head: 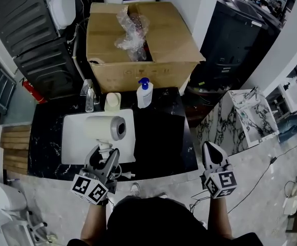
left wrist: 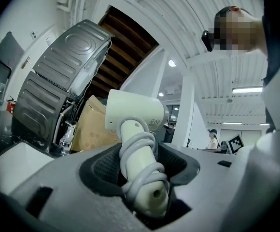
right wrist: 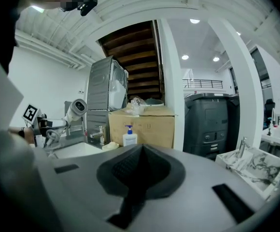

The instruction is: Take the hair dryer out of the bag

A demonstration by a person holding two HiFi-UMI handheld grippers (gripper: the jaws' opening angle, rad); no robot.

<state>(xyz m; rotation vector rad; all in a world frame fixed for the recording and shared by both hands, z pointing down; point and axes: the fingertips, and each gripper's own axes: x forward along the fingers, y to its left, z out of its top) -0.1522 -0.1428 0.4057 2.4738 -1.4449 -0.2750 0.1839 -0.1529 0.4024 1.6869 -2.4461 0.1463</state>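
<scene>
Hair dryer (left wrist: pixel 135 114) is clamped in my left jaws; right jaws closed, empty. Firm pressure should prevent cord (left wrist: pixel 139 148) slip.

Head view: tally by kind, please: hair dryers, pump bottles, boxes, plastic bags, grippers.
Hair dryer: 1
Pump bottle: 1
Box: 1
Plastic bag: 1
Grippers: 2 (left gripper, right gripper)
Total: 6
</scene>
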